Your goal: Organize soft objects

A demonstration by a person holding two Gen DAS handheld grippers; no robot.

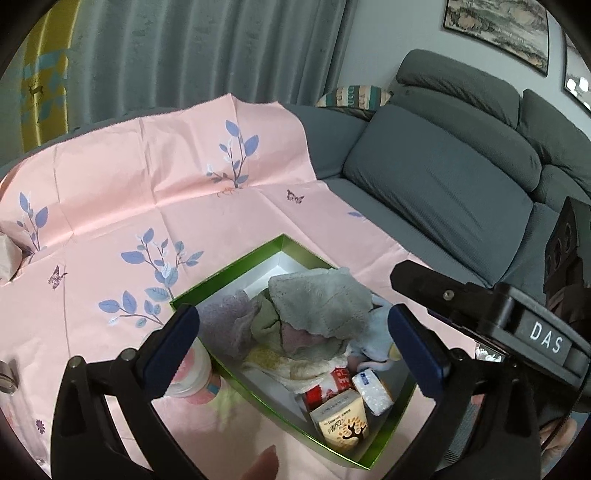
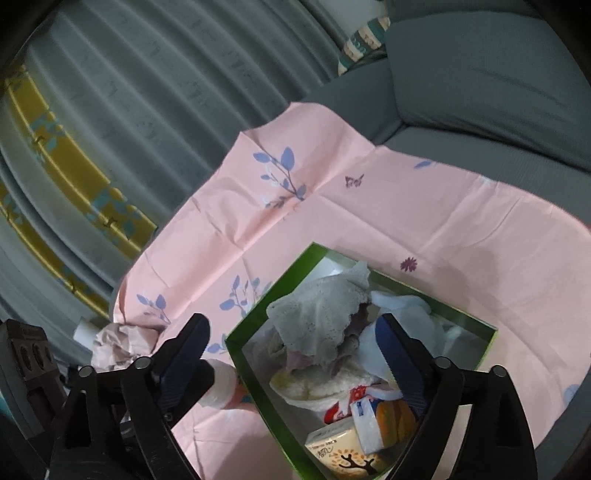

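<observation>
Hovering wide open and empty, the left gripper and right gripper frame a green box at six o'clock, heaped with a fluffy grey cloth on pink sheet.

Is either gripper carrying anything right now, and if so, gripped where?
Nothing is held. The left gripper and right gripper both hang open above the green box, fingers apart with no cloth between them; the grey towel lies loose on the pile.

grey sofa, teal curtain, framed painting, striped cushion behind sofa arm
</observation>
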